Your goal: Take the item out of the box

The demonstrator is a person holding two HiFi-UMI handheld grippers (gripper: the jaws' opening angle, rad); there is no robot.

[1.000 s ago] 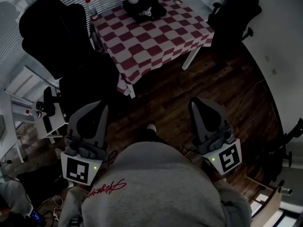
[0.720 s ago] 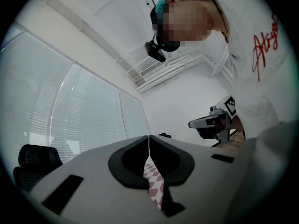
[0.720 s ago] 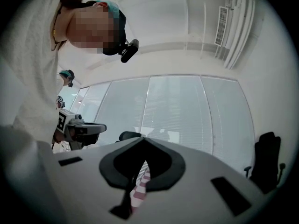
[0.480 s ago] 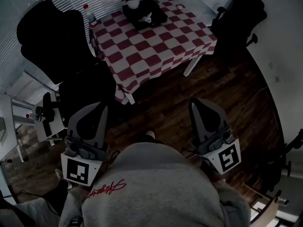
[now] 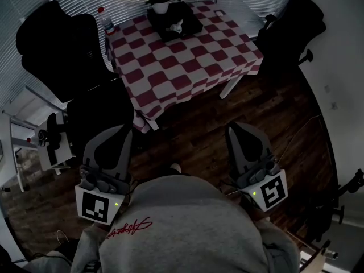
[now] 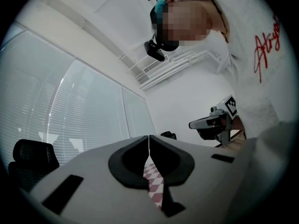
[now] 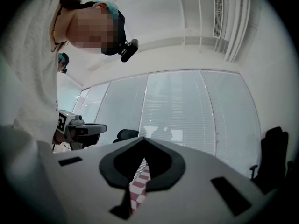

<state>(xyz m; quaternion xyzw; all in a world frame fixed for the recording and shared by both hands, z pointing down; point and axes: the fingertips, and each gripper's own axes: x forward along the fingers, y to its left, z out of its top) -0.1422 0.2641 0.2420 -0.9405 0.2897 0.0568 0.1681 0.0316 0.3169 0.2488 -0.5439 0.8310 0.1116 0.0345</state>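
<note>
White metal stand (image 5: 50, 148): just to the left of the left gripper (image 5: 118, 132), low by the floor.
Big black office chair (image 5: 57, 44): far ahead of the left gripper and off to its left.
Second black chair (image 5: 105, 110): right in front of the left gripper's tips, between it and the near left corner of the table.
Left gripper: clenched tight with nothing in it. Its own view shows only a thin line between the two jaws.
Clear bottle with a red cap (image 5: 104, 20): far ahead of the left gripper, by the table's far left corner.
Green plant in a white pot (image 5: 161, 4): at the far end of the table, just behind the box.
Open black box (image 5: 190, 23): on the far end of the table, well apart from both grippers.
Small white item (image 5: 177, 25): lying inside the open black box. It is too small to tell what it is.
Table with a red and white checked cloth (image 5: 187, 67): ahead of both grippers, between them and the box.
Brown wooden floor (image 5: 193, 135): bare boards lie between the gripper tips and the table.
Right gripper (image 5: 238, 131): clenched tight and holding nothing.
Black chair on the right (image 5: 290, 30): far ahead of the right gripper, beside the table's right edge.
</note>
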